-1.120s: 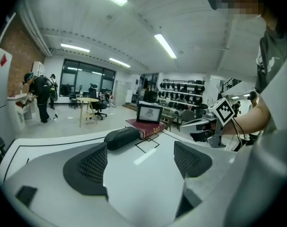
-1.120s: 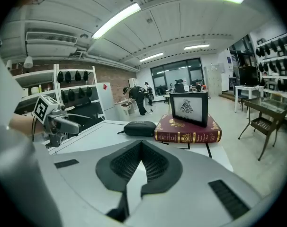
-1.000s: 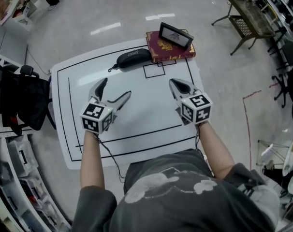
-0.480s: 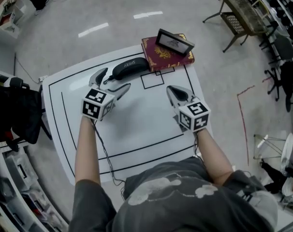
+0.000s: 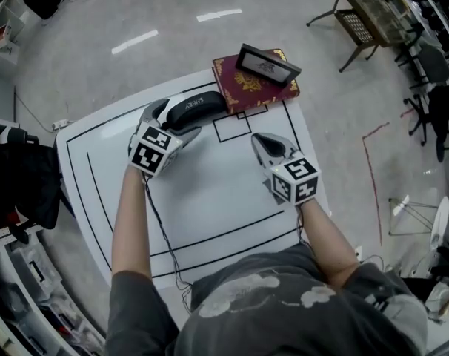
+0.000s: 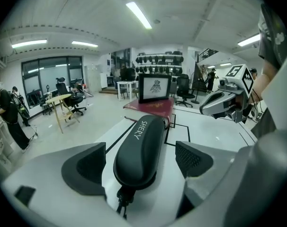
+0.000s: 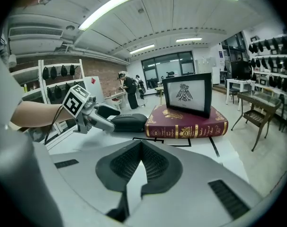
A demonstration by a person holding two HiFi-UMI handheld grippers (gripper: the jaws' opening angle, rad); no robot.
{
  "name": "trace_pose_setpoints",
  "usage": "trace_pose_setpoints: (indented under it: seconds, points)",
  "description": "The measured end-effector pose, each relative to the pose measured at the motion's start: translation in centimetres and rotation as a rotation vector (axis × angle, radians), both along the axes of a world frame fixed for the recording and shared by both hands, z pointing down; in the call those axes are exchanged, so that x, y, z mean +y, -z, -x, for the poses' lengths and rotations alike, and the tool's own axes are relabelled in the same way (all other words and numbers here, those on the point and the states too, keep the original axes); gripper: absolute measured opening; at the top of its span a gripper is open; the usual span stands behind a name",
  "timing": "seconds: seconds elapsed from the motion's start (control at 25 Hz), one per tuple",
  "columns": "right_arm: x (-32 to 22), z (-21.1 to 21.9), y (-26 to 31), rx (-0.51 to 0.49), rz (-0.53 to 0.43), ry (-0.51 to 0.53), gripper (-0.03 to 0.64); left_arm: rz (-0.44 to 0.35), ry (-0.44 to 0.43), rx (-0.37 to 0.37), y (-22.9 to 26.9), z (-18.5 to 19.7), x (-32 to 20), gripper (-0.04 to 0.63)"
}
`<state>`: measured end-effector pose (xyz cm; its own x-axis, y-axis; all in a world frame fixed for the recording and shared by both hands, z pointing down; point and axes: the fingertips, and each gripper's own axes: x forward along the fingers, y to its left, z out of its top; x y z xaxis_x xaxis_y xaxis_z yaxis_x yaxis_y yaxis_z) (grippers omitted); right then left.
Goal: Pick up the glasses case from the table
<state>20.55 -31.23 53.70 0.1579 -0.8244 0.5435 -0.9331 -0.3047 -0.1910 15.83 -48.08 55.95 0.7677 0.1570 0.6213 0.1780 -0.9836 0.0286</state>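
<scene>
White black-lined table (image 5: pixel 210 195) on grey floor (image 5: pixel 84 58) bears the glasses case (image 5: pixel 197 107).

In the head view the left hand-held gripper (image 5: pixel 175 120) covers the near end of the glasses case (image 5: pixel 200 104).
</scene>
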Motion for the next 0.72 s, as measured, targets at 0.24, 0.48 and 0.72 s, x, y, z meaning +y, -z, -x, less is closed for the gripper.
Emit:
trace_pose_setpoints:
  seconds: [0.24,0.48,0.72]
  points:
    - [0.2,-0.2,-0.6,-0.006,0.009,-0.004,0.0,-0.018,-0.016,-0.038,-2.1,-1.1,0.1,0.442]
    - [0.7,-0.7,-0.6,-0.004,0.013,-0.018,0.0,-0.028,-0.021,-0.048,-2.8,-2.0,0.1,0.442]
    - [1.2,-0.9,-0.5,-0.003,0.012,-0.023,0.0,-0.068,-0.057,-0.097,-3.6,-2.0,0.5,0.409]
